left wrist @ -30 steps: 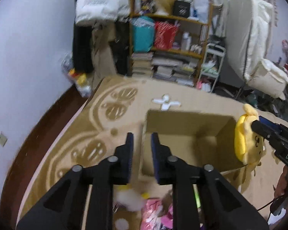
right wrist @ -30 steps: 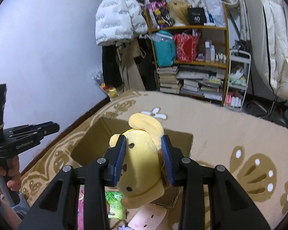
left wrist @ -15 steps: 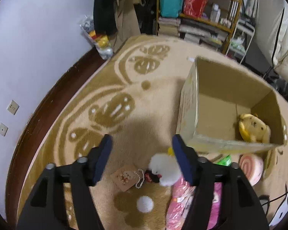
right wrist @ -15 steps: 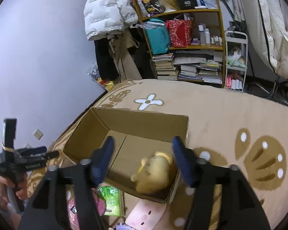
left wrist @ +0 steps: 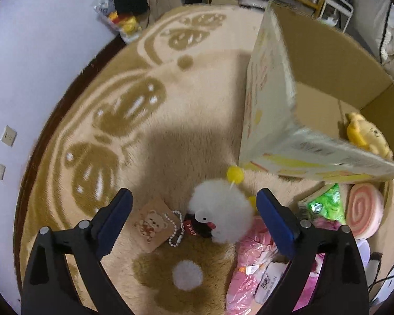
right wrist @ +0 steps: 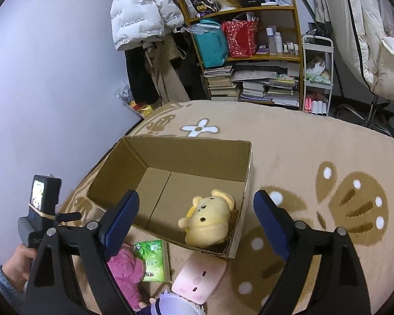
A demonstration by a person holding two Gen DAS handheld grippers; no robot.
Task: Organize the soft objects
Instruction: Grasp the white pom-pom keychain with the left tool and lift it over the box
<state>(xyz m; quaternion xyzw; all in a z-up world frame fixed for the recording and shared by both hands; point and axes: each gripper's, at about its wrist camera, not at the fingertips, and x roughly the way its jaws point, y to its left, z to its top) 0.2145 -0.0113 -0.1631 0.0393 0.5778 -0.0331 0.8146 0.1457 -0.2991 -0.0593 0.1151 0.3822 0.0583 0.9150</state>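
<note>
An open cardboard box (right wrist: pixel 170 155) stands on the rug; a yellow plush (right wrist: pixel 207 220) lies in its near right corner, also seen in the left wrist view (left wrist: pixel 367 136). My right gripper (right wrist: pixel 195 225) is open and empty above the box's near edge. My left gripper (left wrist: pixel 194 219) is open, low over a white fluffy plush (left wrist: pixel 220 220) with yellow pom-poms, its fingers on either side and apart from it. The box's printed outer wall (left wrist: pixel 270 110) is just behind that plush.
Beside the box lie a green tissue pack (right wrist: pixel 151 260), a pink plush (right wrist: pixel 126 270), a pink pig cushion (right wrist: pixel 199 275), a swirl roll cushion (left wrist: pixel 365 212), pink packets (left wrist: pixel 252 262) and a bear tag with bead chain (left wrist: pixel 149 225). Shelves (right wrist: pixel 249 52) and a wall stand behind.
My right gripper opened and let the yellow plush drop into the box. My left gripper opened wide and came down over the white fluffy plush.
</note>
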